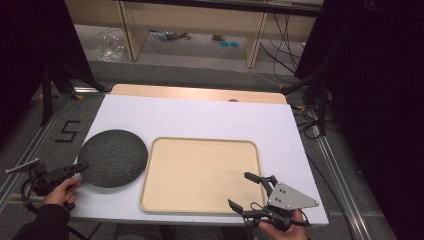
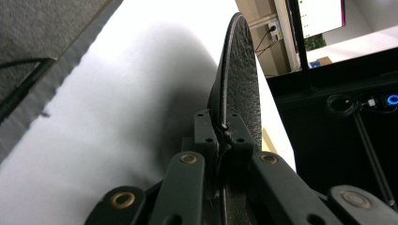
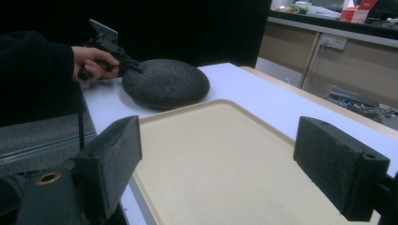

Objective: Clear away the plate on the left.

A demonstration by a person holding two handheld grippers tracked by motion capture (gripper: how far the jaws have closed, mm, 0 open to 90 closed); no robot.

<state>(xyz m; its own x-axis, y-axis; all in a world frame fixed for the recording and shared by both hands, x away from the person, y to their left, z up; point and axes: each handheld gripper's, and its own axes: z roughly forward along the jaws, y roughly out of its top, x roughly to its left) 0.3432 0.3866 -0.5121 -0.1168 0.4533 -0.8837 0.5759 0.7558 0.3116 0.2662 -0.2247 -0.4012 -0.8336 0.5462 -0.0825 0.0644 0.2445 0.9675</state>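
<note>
A dark round textured plate (image 1: 112,157) lies at the left of the white table top, its right edge beside a beige tray (image 1: 200,172). My left gripper (image 1: 82,165) is shut on the plate's near-left rim. In the left gripper view the jaws pinch that rim (image 2: 224,133) and the plate (image 2: 241,70) stands on edge ahead. My right gripper (image 1: 245,191) hovers open at the tray's near-right corner with nothing between its pads. The right gripper view shows its pads (image 3: 108,159) wide apart over the tray (image 3: 206,140), with the plate (image 3: 164,82) and left gripper (image 3: 133,65) beyond.
The white sheet (image 1: 200,117) covers a wooden table whose far edge (image 1: 200,93) shows. A black "5" mark (image 1: 67,131) lies on the floor at left. Cables (image 1: 310,125) and a metal rail run along the right side. Black curtains hang at both sides.
</note>
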